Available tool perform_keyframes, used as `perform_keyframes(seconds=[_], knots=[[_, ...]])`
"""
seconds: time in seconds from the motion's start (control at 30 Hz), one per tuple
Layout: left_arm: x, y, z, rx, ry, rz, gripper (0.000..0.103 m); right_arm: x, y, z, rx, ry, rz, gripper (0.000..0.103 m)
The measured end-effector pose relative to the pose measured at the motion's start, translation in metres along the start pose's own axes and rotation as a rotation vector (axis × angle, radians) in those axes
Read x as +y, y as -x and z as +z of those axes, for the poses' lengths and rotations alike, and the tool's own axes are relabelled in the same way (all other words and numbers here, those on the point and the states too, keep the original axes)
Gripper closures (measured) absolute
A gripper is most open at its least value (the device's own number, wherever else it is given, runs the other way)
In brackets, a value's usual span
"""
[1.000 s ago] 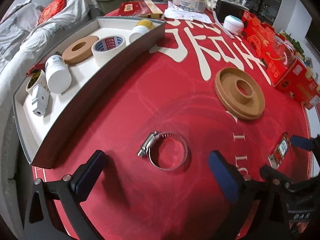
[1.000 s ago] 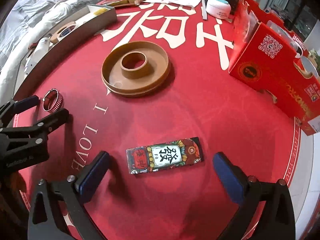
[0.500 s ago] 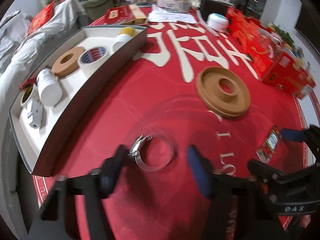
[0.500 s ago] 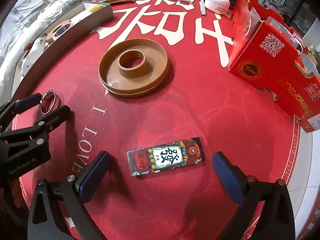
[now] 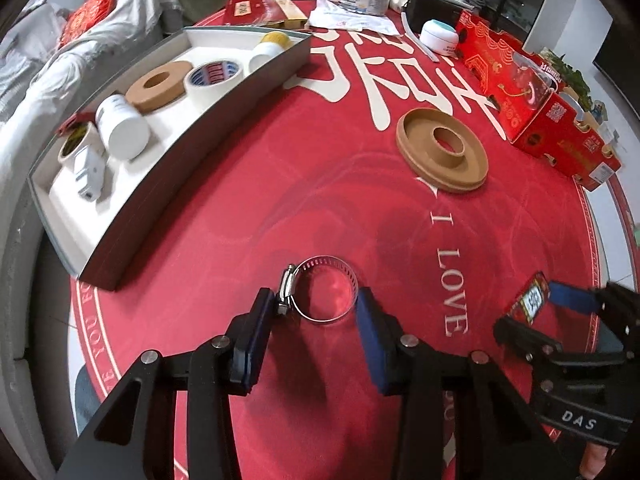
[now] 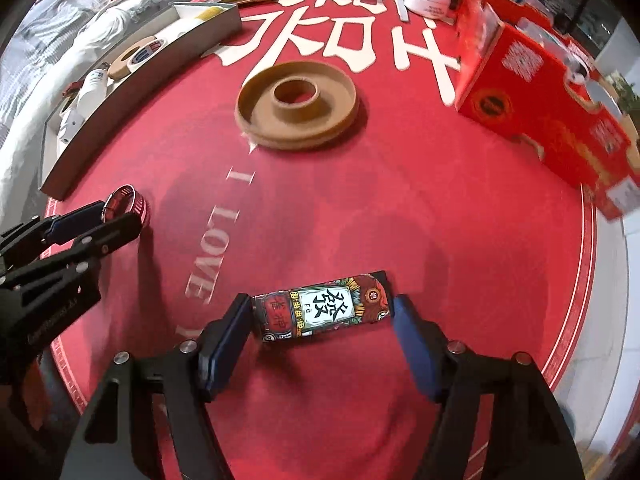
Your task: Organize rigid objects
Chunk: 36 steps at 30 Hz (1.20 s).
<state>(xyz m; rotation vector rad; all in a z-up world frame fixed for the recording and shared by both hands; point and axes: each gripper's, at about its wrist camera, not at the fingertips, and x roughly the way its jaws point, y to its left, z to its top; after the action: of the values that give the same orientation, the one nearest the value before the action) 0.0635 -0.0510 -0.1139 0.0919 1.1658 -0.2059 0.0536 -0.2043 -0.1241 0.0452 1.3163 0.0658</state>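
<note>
Lying along the counter point(image 5: 248, 208) edge, the open tray point(image 5: 224, 92) is collecting sorted items. The right gripper point(image 6: 320, 330) fingers, just closing, are bracketing the printed card point(image 6: 322, 306) by its ends, long axis crosswise. The left gripper point(image 5: 316, 312) fingers are pinching the hose clamp point(image 5: 320, 294), screw housing leftward, ring lying flat.

A red tablecloth point(image 5: 248, 216) bearing large white characters and "I LOVE" lettering covers the table, with a red gift carton point(image 5: 532, 92) at its right edge and a draped sofa point(image 5: 52, 60) beyond the left side.
</note>
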Motion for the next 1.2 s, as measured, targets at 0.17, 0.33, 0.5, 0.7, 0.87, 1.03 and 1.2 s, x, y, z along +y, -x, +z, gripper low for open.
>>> perform_keyframes(seconds=[0.17, 0.33, 0.5, 0.7, 0.87, 1.03, 1.2], knots=[[-0.003, 0.015, -0.011, -0.033, -0.021, -0.003, 0.059, -0.003, 0.005, -0.013, -0.01, -0.074, 0.036, 0.031], [-0.009, 0.027, -0.016, -0.061, -0.045, -0.007, 0.067, -0.013, 0.021, -0.027, -0.043, -0.161, 0.068, 0.031], [-0.009, 0.032, -0.021, -0.074, -0.052, -0.029, 0.071, -0.018, 0.037, -0.046, -0.084, -0.235, 0.081, 0.031], [0.028, 0.036, -0.024, -0.108, 0.135, -0.051, 0.019, -0.027, 0.038, -0.054, -0.086, -0.3, 0.115, 0.031], [0.027, 0.022, -0.028, -0.035, 0.138, -0.042, 0.019, -0.031, 0.032, -0.06, -0.065, -0.332, 0.135, 0.031], [0.002, 0.014, -0.018, -0.05, 0.017, 0.02, 0.019, -0.033, 0.027, -0.062, -0.051, -0.337, 0.154, 0.031], [-0.009, -0.007, -0.009, -0.016, 0.005, 0.059, 0.021, -0.032, 0.026, -0.063, -0.058, -0.326, 0.155, 0.031]])
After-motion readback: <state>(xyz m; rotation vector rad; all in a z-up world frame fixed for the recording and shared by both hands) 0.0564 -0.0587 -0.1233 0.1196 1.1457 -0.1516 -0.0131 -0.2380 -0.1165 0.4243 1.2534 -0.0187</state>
